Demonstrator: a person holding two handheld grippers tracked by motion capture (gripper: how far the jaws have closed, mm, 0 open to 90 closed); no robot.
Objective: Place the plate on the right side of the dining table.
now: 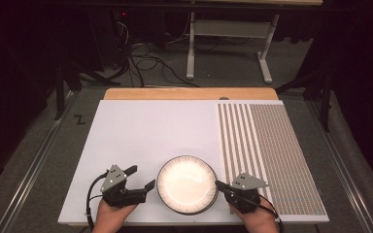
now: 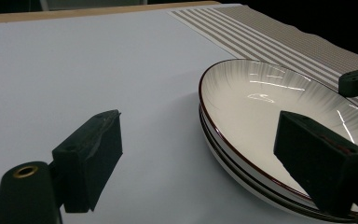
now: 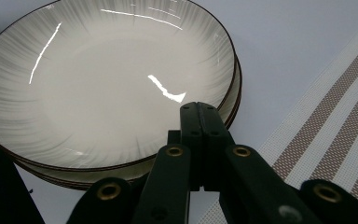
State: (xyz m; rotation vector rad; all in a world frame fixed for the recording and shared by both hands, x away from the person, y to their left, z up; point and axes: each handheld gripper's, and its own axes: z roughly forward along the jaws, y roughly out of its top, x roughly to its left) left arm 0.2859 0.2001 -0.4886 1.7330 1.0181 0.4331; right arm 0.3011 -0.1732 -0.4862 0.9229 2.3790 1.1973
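**Lower centre of the high view: stacked plates flanked by two grippers**

At lower centre of the high view, stack of plates [image 1: 187, 185] resting on white mat [image 1: 145, 141], near its front edge; at least two plates discernible in the left gripper view, upper rim [image 2: 205, 116] overhanging the lower. Left gripper [image 1: 142, 178] at lower left, jaws spread wide, nothing between them; one jaw just beside the stack's left rim, the other well clear over bare mat. Right gripper [image 1: 218, 184] at lower right, jaws pressed together, empty, tip at the stack's right rim; contact uncertain.

Risks, as judged: closed right tip nudging the rim, sliding the stack leftward against the open left jaw; glossy glaze likely slippery under hard pads; grip on the top plate alone liable to drag or tilt the plate beneath; lift from one rim prone to tipping.

Edges and room: front edge of mat close below the stack, little margin toward the bottom of frame; broad open mat toward upper left; striped placemat [image 1: 267, 150] at right, its raised weave a possible snag for a sliding plate; wooden table edge [image 1: 189, 93] well beyond.
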